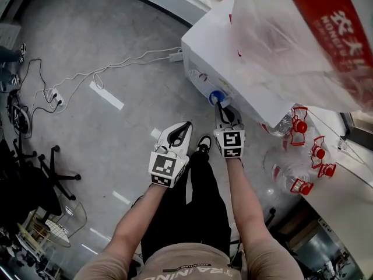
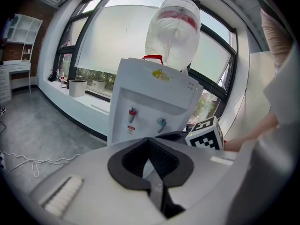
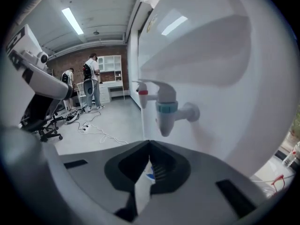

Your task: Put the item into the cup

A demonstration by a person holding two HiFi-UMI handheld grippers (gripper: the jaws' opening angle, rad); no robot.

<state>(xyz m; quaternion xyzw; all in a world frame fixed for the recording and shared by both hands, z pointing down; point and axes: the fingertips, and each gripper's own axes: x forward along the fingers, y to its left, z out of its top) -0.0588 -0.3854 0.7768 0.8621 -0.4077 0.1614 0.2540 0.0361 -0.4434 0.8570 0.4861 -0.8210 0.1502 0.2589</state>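
A white water dispenser (image 1: pixel 233 51) stands before me. My right gripper (image 1: pixel 221 107) reaches to its front, just under the blue tap (image 3: pixel 166 109). It is shut on a thin white wall with blue print (image 3: pixel 146 175), seemingly a paper cup (image 1: pixel 217 97), whose blue round top shows in the head view. My left gripper (image 1: pixel 182 128) hangs shut and empty a little left of it, pointing at the dispenser (image 2: pixel 154 102). The red tap (image 3: pixel 142 93) is beside the blue one. No other item is in sight.
A large water bottle wrapped in plastic (image 1: pixel 303 34) sits on top of the dispenser. Empty bottles with red caps (image 1: pixel 300 156) lie at its right. A cable and power strip (image 1: pixel 105 72) cross the grey floor; an office chair (image 1: pixel 35 174) stands left. Two people (image 3: pixel 91 81) stand far off.
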